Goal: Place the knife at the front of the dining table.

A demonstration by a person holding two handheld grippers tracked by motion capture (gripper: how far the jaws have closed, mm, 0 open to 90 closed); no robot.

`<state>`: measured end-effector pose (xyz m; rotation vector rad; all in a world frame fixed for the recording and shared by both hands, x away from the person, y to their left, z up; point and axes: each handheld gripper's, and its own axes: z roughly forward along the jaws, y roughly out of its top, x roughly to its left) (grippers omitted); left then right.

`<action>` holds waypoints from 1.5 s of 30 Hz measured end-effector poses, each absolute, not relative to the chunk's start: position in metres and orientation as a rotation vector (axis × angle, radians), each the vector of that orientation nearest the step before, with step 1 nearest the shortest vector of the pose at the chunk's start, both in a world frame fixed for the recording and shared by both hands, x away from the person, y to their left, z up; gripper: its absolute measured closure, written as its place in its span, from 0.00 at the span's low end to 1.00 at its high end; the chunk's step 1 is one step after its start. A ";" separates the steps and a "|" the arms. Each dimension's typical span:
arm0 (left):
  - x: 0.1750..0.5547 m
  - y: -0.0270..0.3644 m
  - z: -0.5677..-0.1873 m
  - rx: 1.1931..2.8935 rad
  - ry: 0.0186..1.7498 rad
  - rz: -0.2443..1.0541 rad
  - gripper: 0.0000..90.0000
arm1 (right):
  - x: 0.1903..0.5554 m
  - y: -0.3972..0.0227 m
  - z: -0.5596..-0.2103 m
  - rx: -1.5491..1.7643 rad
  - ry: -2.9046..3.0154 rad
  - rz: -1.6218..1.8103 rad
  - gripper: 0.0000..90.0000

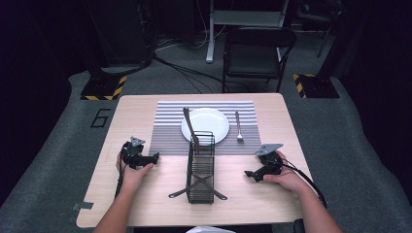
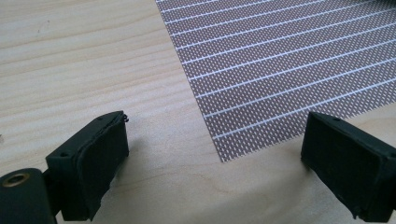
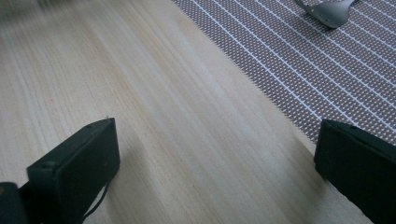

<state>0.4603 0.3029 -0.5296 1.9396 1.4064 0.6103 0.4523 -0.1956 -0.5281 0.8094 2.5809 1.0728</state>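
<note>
We hold the left gripper (image 1: pixel 154 157) and the right gripper (image 1: pixel 248 173) low on the wooden table (image 1: pixel 145 204), both pointing inward toward the wire rack (image 1: pixel 201 167). Their jaws stand wide apart and grasp nothing. On the striped placemat (image 1: pixel 167 131) lie a white plate (image 1: pixel 212 124) and a fork (image 1: pixel 238 127). Behind the table stands a dark chair (image 1: pixel 255 51).

Bare table (image 1: pixel 145 194) lies at lower left and lower right of the high view — open room for either hand. At centre the upright wire rack (image 1: pixel 200 167) blocks any crossing, a knife (image 1: pixel 190 127) leaning from its top. Above it the plate (image 1: pixel 205 125) and fork (image 1: pixel 238 127) occupy the striped placemat (image 1: pixel 167 128) — its left strip is free.
</note>
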 end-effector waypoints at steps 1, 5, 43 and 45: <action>0.460 0.303 -0.530 1.937 1.407 0.612 0.08 | 0.452 -0.196 -0.528 0.806 2.580 1.072 0.00; 0.460 0.303 -0.530 1.936 1.407 0.612 0.08 | 0.452 -0.196 -0.528 0.807 2.579 1.072 0.00; 0.452 0.294 -0.512 1.886 1.408 0.530 0.46 | 0.452 -0.196 -0.528 0.806 2.578 1.072 0.00; 0.450 0.291 -0.506 1.894 1.393 0.535 0.47 | 0.452 -0.196 -0.528 0.806 2.580 1.072 0.00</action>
